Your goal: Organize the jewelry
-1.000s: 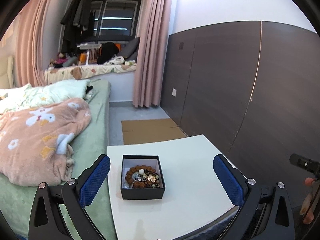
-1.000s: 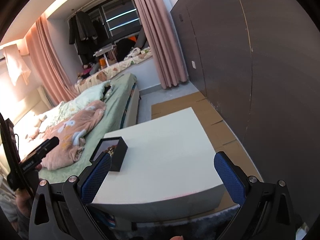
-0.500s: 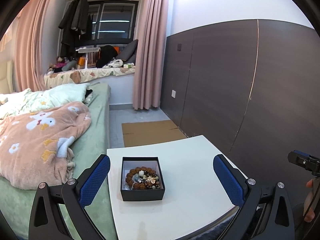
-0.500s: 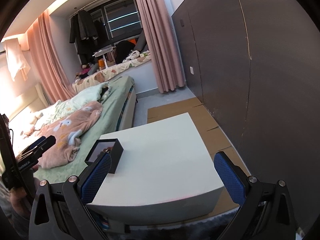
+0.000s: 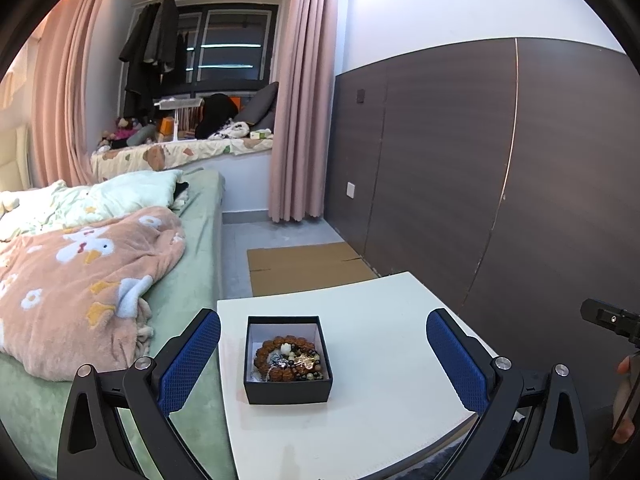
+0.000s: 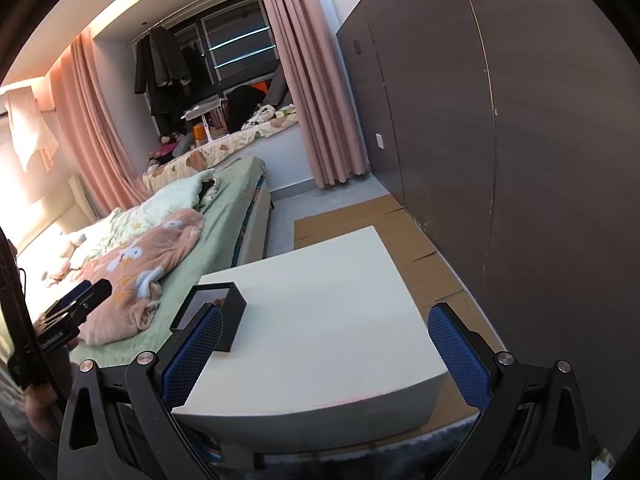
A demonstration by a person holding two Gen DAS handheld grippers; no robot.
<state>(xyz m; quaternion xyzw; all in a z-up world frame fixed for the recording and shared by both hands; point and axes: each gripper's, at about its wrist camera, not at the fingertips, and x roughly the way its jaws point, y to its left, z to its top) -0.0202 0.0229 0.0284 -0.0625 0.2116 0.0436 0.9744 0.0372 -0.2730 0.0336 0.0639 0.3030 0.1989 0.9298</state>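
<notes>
The left gripper (image 5: pixel 323 356) has its two blue-padded fingers (image 5: pixel 188 360) wide apart, and nothing is between them except air above the table. The right gripper (image 6: pixel 326 354) is the same: its blue fingers (image 6: pixel 460 356) stand far from each other and hold nothing.

Between the left fingers, near the centre of the left view, sits the black box (image 5: pixel 287 360), open on top. Inside it lies the jewelry (image 5: pixel 288 362): a brown beaded bracelet wound around a heap of smaller pieces, dark beads, one white bead and something golden. In the right view the box (image 6: pixel 222 316) is at about 9 o'clock from the centre, just behind the left finger pad, near the table's left edge.

The box rests on the white table (image 5: pixel 384 344), toward its left side. At 12 o'clock beyond the table a flat cardboard sheet (image 5: pixel 304 266) lies on the floor. At 9 o'clock is the bed (image 5: pixel 188 248) with a pink blanket (image 5: pixel 80 280). At 3 o'clock stands the dark wood wall panel (image 5: pixel 480 168), and a pink curtain (image 5: pixel 300 100) hangs at 12 o'clock
</notes>
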